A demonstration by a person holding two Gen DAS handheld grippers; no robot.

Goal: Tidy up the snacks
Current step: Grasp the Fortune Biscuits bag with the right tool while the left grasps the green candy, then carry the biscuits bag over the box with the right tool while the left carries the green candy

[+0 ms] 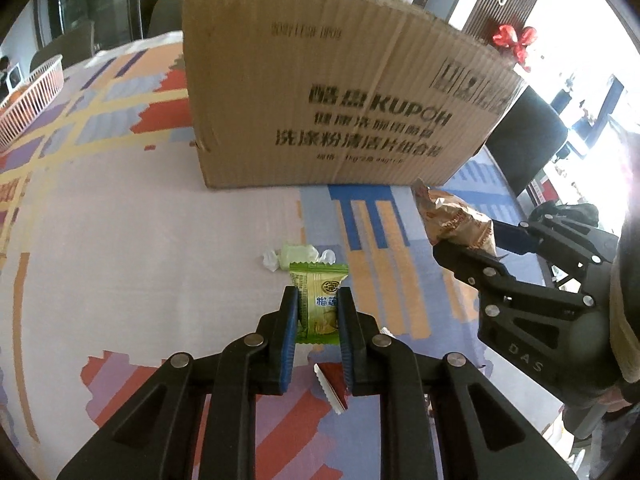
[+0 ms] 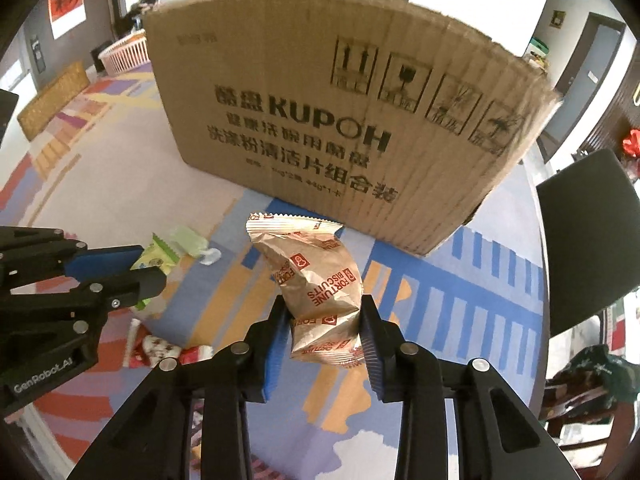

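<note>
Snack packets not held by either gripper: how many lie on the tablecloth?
3 visible: a pale green twist-wrapped candy, a red packet under the left gripper, and a red-and-white packet near it. Others may be hidden.

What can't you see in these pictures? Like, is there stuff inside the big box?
- Inside of the cardboard box: hidden in both views; only its outer wall faces the cameras.
- Red packet: left wrist view, partly covered by the left claw.
- White basket: its contents are cut off at the left edge.
- Green candy: right wrist view, its label is too small to read.
</note>
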